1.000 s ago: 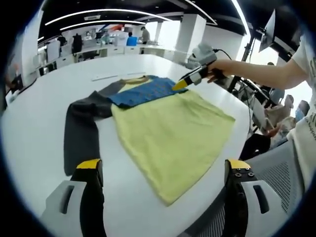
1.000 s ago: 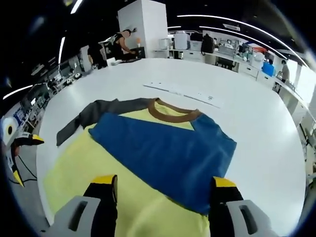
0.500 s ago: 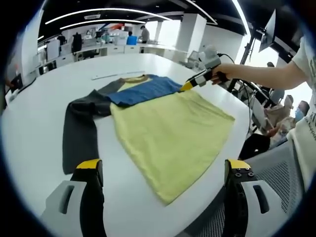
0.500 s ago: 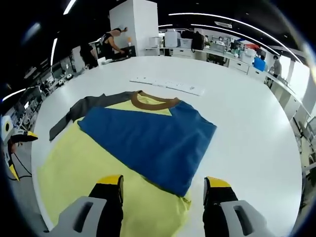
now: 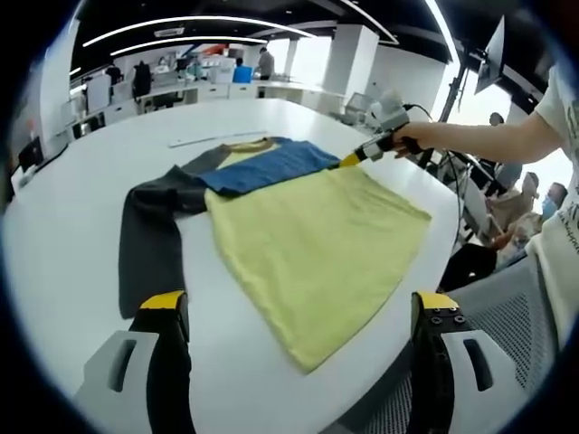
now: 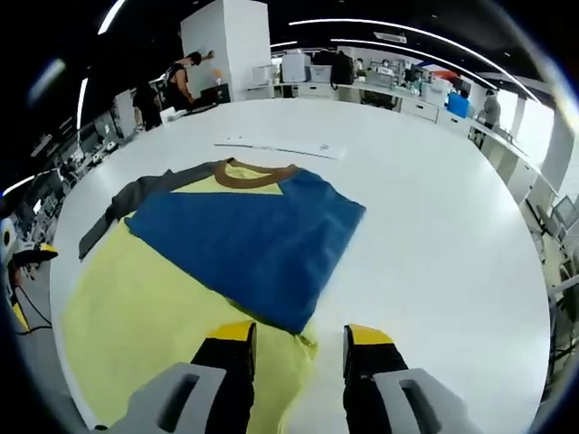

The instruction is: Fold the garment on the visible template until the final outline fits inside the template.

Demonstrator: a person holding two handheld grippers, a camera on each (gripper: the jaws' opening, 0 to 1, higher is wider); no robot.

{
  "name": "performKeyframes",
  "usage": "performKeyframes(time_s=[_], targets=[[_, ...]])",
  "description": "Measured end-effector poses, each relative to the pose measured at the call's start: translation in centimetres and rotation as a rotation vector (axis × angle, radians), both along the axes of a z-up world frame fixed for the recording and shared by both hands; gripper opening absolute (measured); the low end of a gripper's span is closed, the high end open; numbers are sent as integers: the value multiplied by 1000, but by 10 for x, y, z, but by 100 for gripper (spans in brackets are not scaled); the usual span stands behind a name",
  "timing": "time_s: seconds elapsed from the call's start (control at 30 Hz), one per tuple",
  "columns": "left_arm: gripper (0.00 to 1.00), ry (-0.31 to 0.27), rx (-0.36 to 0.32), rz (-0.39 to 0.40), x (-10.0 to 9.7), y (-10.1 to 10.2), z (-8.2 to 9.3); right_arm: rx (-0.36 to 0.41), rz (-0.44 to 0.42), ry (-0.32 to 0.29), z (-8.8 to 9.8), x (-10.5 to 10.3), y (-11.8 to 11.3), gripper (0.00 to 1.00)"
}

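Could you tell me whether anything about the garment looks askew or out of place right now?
Yes: the shirt is lopsided. Its blue sleeve is folded across the chest, while the grey sleeve trails off sideways on the table.

1. Left gripper (image 5: 294, 312): jaws spread wide apart, yellow-tipped, rising from the bottom of the left gripper view, nothing between them, held above the near edge of the counter (image 5: 72, 226).
2. Right gripper (image 6: 298, 344): jaws fairly close together but parted, yellow tips either side of a clear gap, nothing gripped, in the right gripper view.
3. In the left gripper view, right gripper seen at upper right, yellow tip pointing down toward the counter.
4. Hand (image 5: 409, 140) wrapped around its handle; bare forearm (image 5: 479, 140) stretched out from the right, short white sleeve (image 5: 559, 95) at the frame edge.
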State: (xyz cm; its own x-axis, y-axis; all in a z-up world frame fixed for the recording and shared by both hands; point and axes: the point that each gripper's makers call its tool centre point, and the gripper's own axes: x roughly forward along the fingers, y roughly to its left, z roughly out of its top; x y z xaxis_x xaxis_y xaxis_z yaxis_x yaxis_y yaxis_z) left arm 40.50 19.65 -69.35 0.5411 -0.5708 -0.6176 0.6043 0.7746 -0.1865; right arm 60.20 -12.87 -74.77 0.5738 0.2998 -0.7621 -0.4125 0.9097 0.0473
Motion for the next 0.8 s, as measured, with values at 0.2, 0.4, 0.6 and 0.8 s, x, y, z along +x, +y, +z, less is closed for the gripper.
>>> performKeyframes(time_s=[0.2, 0.4, 0.6, 0.8], targets=[[98, 3, 2, 1, 0, -1, -1, -22, -6, -14, -3, 0, -7, 23], [97, 4, 4, 0, -1, -1, -1, -31, -17, -12, -8, -2, -12, 13], [97, 5, 5, 4, -1, 1, -2, -13, -29, -20, -9, -2, -11, 5], [96, 3, 6, 3, 0, 1, -2, -53, -1, -27, -9, -4, -9, 0]])
